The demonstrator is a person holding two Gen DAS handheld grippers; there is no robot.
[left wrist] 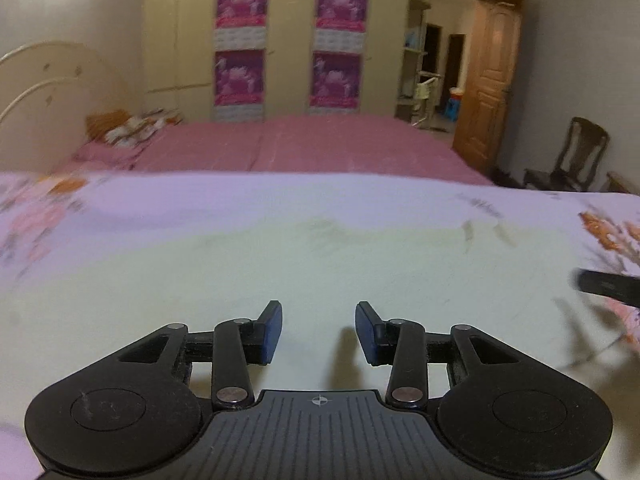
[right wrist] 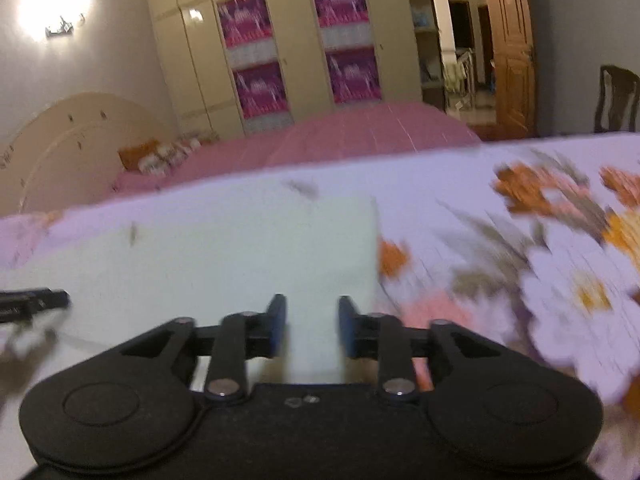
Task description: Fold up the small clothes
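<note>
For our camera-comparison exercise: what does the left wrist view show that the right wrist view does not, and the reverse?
Only the left wrist view shows the right tool poking in from the right edge. Only the right wrist view shows the lit wall lamp, the pale cloth's straight right edge, and the left tool. Both show the pale cloth, floral sheet, pink bed and wardrobe.

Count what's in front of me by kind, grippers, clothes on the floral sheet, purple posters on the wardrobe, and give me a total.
Grippers: 2, left gripper and right gripper
Pale green garment: 1
Purple posters: 4
Total: 7
</note>
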